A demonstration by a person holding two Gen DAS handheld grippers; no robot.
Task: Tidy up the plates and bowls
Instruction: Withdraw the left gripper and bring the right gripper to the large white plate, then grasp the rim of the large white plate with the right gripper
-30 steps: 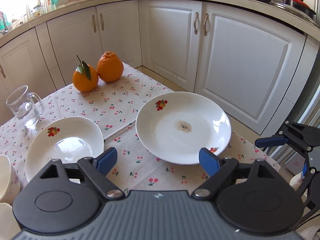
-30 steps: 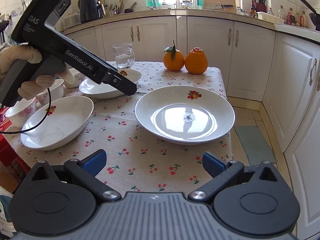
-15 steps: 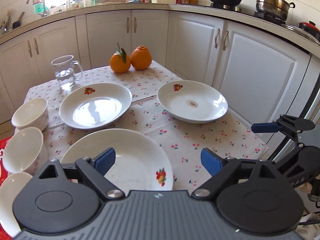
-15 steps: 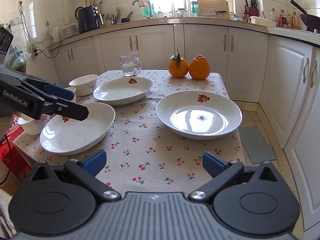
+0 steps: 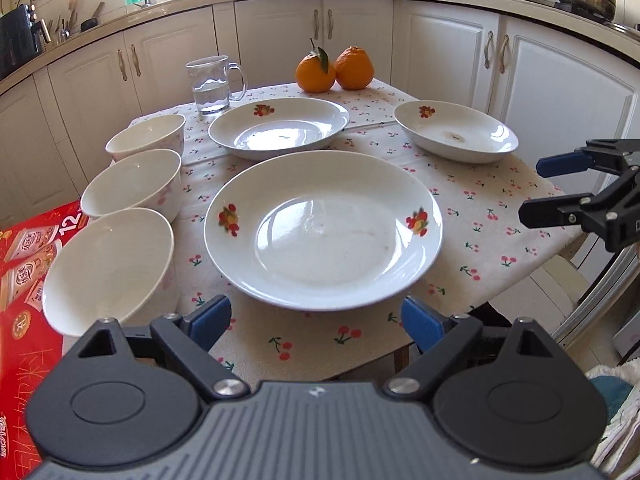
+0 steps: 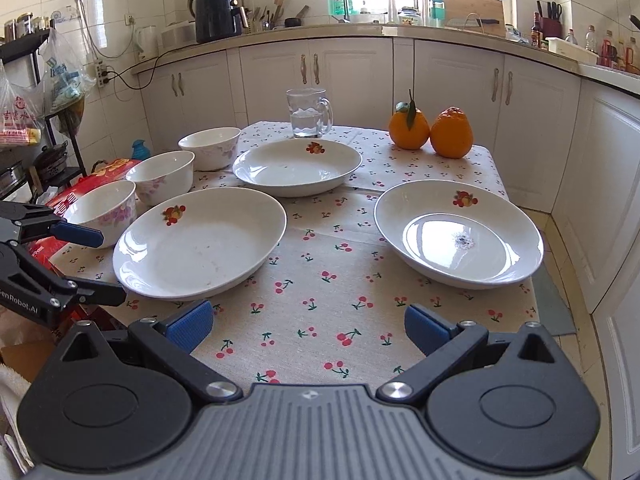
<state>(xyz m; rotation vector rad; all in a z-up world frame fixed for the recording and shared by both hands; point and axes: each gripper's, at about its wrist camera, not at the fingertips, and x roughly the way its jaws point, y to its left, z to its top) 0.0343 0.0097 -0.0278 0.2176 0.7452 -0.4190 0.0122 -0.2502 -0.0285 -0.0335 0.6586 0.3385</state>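
The left gripper (image 5: pixel 314 322) has swung away from the stained plate (image 5: pixel 456 130) to the near plate (image 5: pixel 320 228), its jaws having just widened, empty. The right gripper (image 6: pixel 306 326) is also spread, empty, over bare tablecloth (image 6: pixel 320 300). "GenRobot.AI" marks the left tool. Three bowls (image 5: pixel 136 184) line the table's left edge.

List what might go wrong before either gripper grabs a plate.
1. The near white fruit-print plate reaches the table's front edge; a nudge from the open left gripper might tip it off.
2. The three white bowls crowd the left edge above a red box; a sideways sweep could knock one over.
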